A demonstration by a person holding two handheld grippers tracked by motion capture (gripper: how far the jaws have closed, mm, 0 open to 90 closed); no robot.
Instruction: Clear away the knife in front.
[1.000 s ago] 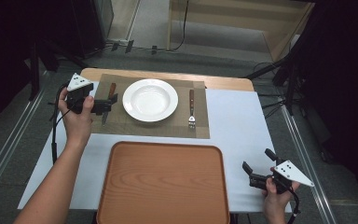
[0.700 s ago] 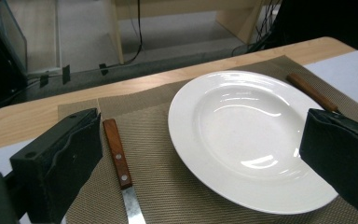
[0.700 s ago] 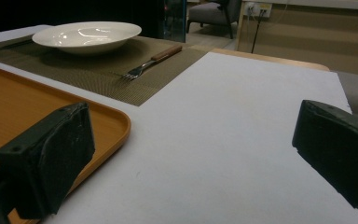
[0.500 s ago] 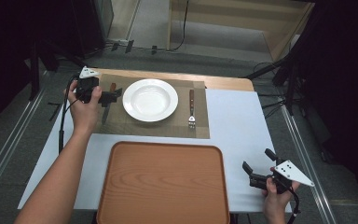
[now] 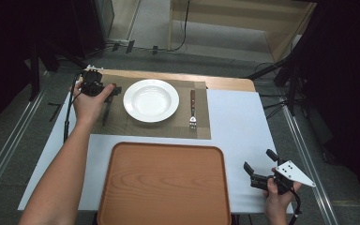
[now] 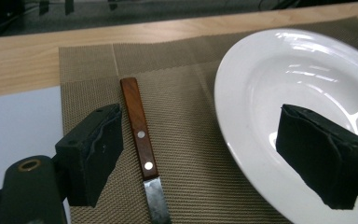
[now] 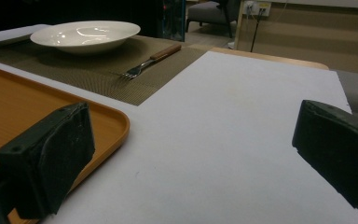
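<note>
A wood-handled knife (image 5: 107, 110) (image 6: 140, 135) lies on the brown placemat (image 5: 122, 124), left of the white plate (image 5: 151, 100) (image 6: 307, 79). My left gripper (image 5: 114, 89) (image 6: 209, 149) hovers low over the knife's handle end. Its jaws have just been closing a little but still stand apart. The handle lies between them, near the left pad (image 6: 98, 149), and neither pad touches it. A fork (image 5: 192, 110) (image 7: 149, 59) lies right of the plate. My right gripper (image 5: 258, 169) (image 7: 191, 163) rests open over the white table cover at the near right, holding nothing.
A large wooden tray (image 5: 164, 183) (image 7: 18, 107) sits at the near middle of the table, between my two arms. The white cover (image 5: 243, 122) extends right of the placemat. The table's bare wooden far edge (image 5: 225, 83) lies behind the mat.
My left hand has moved away from me and rightward, coming down over the knife's handle at the placemat's left side. The right gripper has stayed put.
</note>
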